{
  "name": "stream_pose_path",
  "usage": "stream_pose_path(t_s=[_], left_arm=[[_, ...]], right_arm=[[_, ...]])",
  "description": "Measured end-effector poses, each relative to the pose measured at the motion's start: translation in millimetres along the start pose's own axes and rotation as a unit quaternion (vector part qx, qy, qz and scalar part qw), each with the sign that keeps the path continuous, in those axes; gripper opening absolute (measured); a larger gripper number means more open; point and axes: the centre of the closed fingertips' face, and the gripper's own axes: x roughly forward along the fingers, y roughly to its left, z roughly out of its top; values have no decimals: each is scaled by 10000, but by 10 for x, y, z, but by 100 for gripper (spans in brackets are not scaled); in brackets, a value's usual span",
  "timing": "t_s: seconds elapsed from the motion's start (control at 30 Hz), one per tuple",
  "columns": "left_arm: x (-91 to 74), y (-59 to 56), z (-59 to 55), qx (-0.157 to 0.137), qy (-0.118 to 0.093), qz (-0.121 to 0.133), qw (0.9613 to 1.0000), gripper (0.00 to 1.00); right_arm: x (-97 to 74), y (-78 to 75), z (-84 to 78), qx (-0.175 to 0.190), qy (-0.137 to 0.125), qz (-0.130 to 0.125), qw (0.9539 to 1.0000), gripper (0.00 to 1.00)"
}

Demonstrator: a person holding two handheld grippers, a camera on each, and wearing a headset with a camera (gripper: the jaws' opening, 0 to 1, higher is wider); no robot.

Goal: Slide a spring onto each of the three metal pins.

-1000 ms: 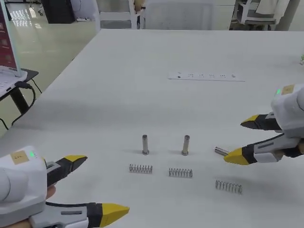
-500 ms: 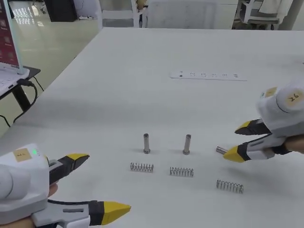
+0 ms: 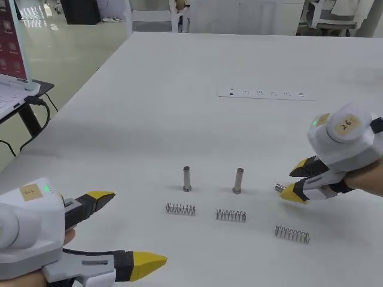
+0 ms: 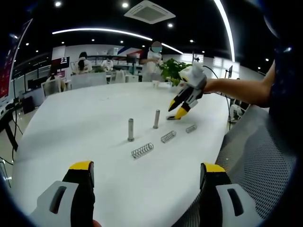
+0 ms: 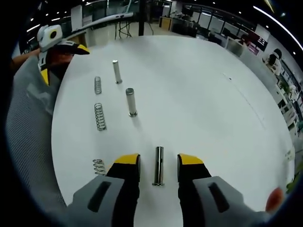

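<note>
Holds the left gripper (image 3: 137,227) at the bottom left of the head view, with its jaws spread wide and nothing between them. Shows the same wide gap at the bottom of the left gripper view.

Holds the right gripper (image 3: 288,184) at the middle right of the head view, low over the white table (image 3: 179,89). Has its jaws a little apart, not closed, one on each side of a metal pin (image 5: 158,171) lying flat near the bottom middle of the right gripper view. Leaves a thin strip of table on both sides of that pin, so no squeeze on it. Lets just the end of it (image 3: 279,188) poke out to the left of the yellow tips in the head view.

Near the middle of the head view, two more pins standing up and well apart: the left pin (image 3: 187,178) and the middle pin (image 3: 239,180).

Just below them in the picture, three springs lying flat on the table, off the pins:
- the left spring (image 3: 181,208), under the left pin
- the middle spring (image 3: 231,215), under the middle pin
- the right spring (image 3: 292,234), at the lower right, below the right gripper

Higher up in the picture, right of the middle, a white power strip (image 3: 264,93) lying flat.
</note>
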Motion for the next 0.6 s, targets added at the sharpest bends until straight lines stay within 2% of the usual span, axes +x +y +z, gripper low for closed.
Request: stream_pose_path(t_s=[0.3,0.6], left_arm=[[0,4,-3,6,-2,6,10000,89],[1,0,3,-12,-23,16,10000,89]], right_arm=[[63,8,31,-45,140,76,9999,21],[130,28,-3,-26,363,181,9992,15]])
